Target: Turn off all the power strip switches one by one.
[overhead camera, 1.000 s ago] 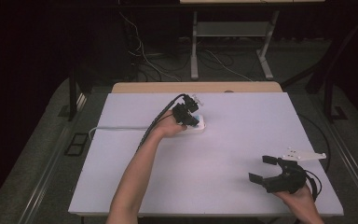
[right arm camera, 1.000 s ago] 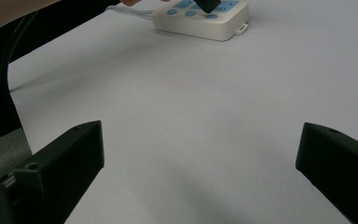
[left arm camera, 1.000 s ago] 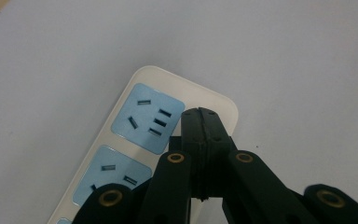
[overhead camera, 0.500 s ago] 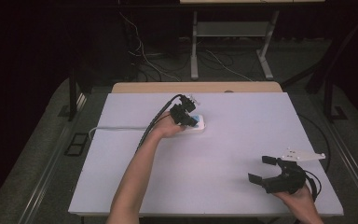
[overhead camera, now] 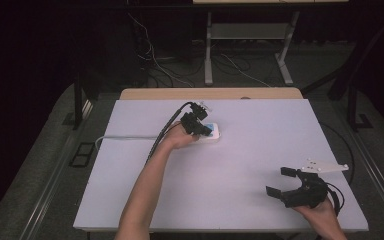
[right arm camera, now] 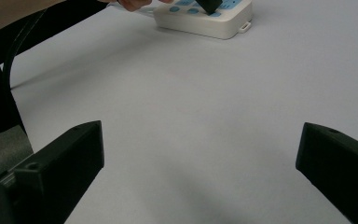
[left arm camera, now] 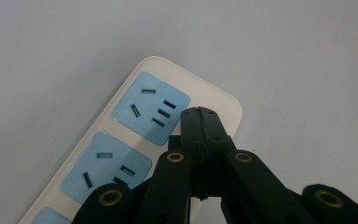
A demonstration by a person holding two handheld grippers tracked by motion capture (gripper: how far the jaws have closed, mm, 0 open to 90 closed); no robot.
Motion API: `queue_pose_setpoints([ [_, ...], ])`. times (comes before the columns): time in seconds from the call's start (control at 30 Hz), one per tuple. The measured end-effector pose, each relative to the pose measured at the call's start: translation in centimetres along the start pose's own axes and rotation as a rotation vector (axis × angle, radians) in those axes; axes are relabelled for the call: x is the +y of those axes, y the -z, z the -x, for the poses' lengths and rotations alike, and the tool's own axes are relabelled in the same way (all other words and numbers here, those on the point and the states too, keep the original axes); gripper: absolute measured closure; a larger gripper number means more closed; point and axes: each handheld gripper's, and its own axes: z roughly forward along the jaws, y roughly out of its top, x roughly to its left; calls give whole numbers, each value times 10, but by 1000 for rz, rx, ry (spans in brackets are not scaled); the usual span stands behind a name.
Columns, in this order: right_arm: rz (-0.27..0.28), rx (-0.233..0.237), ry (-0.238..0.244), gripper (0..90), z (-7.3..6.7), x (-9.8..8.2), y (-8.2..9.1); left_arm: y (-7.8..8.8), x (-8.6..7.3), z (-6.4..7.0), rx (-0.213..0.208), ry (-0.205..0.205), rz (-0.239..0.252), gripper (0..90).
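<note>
The power strip lies flat on the white table, in the far half of the board and a little left of its middle line, well short of the wooden strip along the far edge. Its long axis runs roughly across the table, left to right, in the high view; the free, rounded end points to the person's right, and at the opposite end a pale cable leaves the strip and runs left toward the table's left edge.

In the left gripper view the power strip is a cream-white bar with rounded corners. Light blue square socket faces sit in a row along its top, each with dark slots. In the right gripper view the power strip shows a low white side wall and a small loop-shaped tab at its end.

The left gripper is right over the strip's free end. Its jaws are pressed together with nothing between them, and the joined tips stand beside the last blue socket face, on or just above the strip's cream margin; actual contact cannot be told.

The right gripper is well apart from the strip, near the table's near right corner, its jaws spread wide over bare table.
</note>
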Motion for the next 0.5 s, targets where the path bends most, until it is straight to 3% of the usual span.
queue_pose_setpoints([
  [0.2,1,-1,-1,7,0,0,1,0,1,2,14,-2,-11,900],
  [0.5,6,-3,-6,7,2,0,2,1,3,10,74,-72,-32,898],
])
